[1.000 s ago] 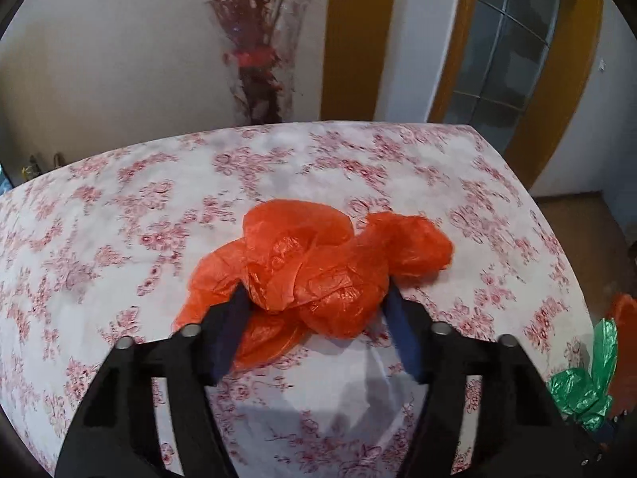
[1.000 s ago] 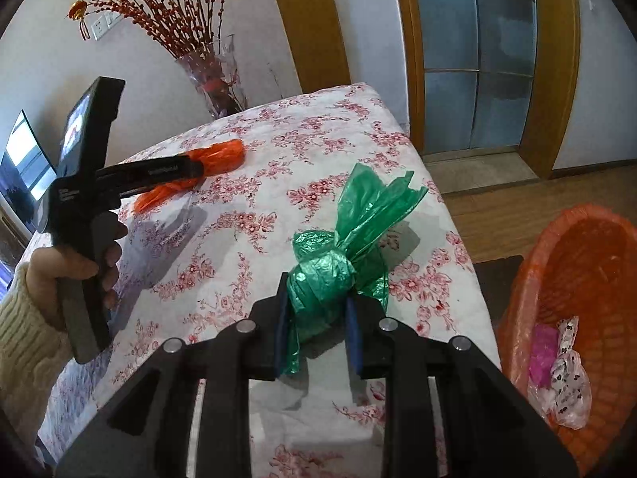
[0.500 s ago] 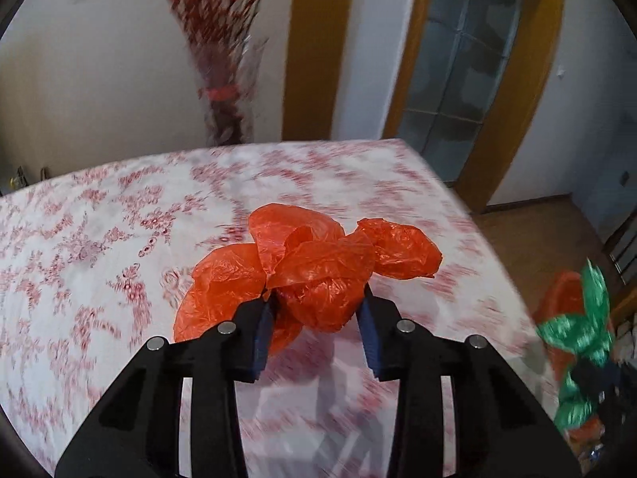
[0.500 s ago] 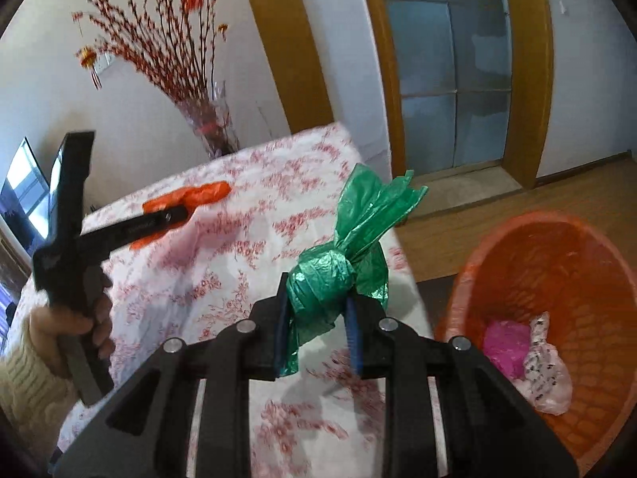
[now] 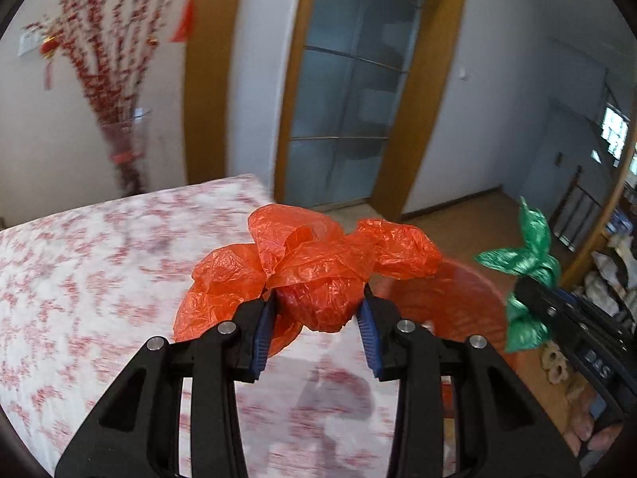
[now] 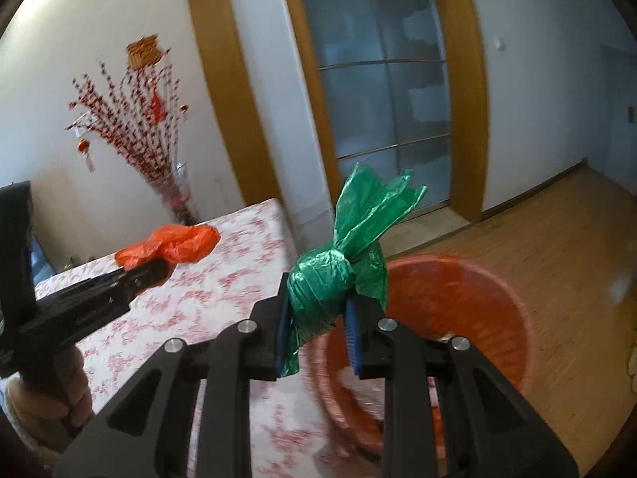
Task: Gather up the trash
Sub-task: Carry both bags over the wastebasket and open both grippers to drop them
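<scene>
Left claw: two black plastic arms w/ blue ribbed pads, pinching an orange bag at its waist. Bag is thin crinkled film, bunched into three puffy lobes, held in the air above the table edge. At 3 o'clock from it, part-hidden behind the bag, the orange basket.

Right claw: same build, pads pressed onto a green bag. This bag is glossy film wound into a tight ball, w/ a flared, pleated tail fanning toward 1 o'clock. It hangs clear of the table, over the near rim of the basket, which lies at 4 o'clock; basket is round, ribbed plastic, standing on a wood-plank floor.

Outward: table under a white cloth w/ red floral print, blurred. At 10 o'clock in right view, the left claw w/ its orange bag, gripped by a hand in a cream knit sleeve. At 11 o'clock, a glass vase of red-berry twigs. Frosted glass door in yellow-brown frame at 12 o'clock.

Count: 2 claws, 2 bags (1 orange, 1 green), 1 basket, 1 vase, 1 table.
</scene>
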A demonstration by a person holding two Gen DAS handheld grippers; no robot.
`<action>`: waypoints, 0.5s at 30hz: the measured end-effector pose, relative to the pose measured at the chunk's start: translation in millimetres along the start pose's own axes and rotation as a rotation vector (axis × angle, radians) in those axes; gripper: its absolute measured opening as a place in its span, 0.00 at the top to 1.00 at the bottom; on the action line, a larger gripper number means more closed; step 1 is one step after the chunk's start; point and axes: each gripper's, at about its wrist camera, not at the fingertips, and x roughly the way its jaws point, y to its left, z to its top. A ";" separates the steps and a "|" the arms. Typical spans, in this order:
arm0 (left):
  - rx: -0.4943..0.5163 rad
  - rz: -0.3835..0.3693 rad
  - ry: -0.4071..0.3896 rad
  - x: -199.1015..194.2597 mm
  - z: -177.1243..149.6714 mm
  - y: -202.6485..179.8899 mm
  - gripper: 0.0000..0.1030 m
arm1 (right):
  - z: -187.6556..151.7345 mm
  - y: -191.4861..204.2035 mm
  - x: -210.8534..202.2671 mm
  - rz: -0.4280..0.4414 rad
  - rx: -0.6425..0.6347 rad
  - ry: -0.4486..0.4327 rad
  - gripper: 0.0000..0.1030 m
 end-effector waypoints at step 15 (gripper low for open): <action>0.053 -0.130 0.097 51.7 -17.3 -81.7 0.63 | -12.7 -91.8 -5.4 -0.077 0.104 0.048 0.76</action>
